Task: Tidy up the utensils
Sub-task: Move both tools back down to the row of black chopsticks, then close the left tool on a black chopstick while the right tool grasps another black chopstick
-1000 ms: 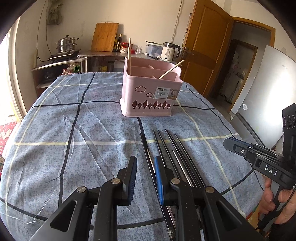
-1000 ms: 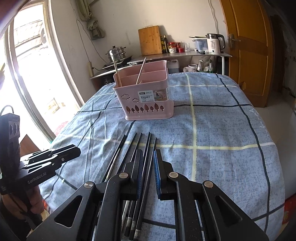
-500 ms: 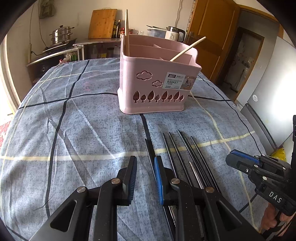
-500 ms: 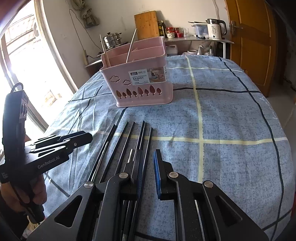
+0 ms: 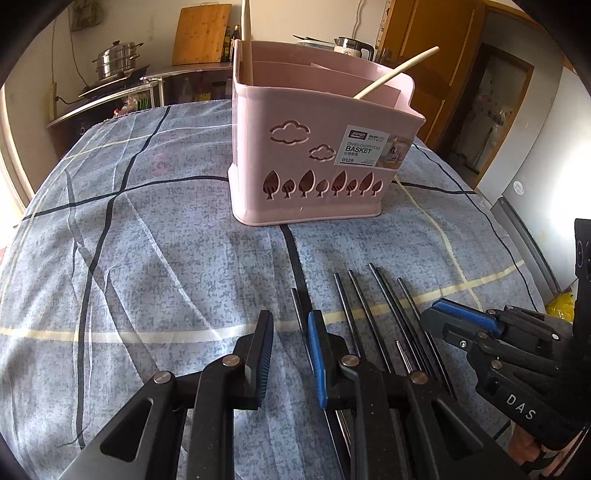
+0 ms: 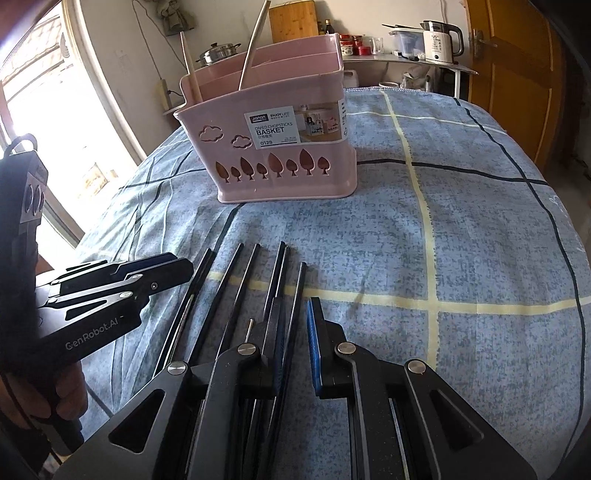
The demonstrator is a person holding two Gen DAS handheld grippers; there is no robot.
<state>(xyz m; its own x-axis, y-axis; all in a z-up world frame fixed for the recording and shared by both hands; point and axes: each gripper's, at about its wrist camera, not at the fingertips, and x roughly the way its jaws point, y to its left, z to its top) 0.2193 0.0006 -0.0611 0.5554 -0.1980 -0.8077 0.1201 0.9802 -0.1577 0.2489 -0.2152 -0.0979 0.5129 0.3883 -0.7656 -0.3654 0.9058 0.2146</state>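
Several black chopsticks [image 5: 384, 306] lie side by side on the blue checked tablecloth [image 5: 147, 258], in front of a pink divided chopstick basket [image 5: 314, 147]. The basket holds two pale wooden sticks [image 5: 395, 72]. My left gripper [image 5: 290, 328] is open and empty, low over the cloth, with the leftmost chopstick between its fingers. My right gripper [image 6: 295, 314] is open and empty above the right side of the chopsticks [image 6: 255, 280]. The right gripper also shows in the left wrist view [image 5: 454, 317], and the left gripper in the right wrist view [image 6: 155, 273]. The basket stands behind them [image 6: 280, 147].
A kitchen counter with a steel pot [image 5: 114, 61], a cutting board [image 5: 201, 33] and a kettle [image 6: 441, 40] runs behind the table. A wooden door [image 6: 517, 66] is at the right. A window [image 6: 44, 129] is at the left.
Both grippers have moved forward and lower toward the chopsticks and the basket, which looms larger. The jaws stay open.
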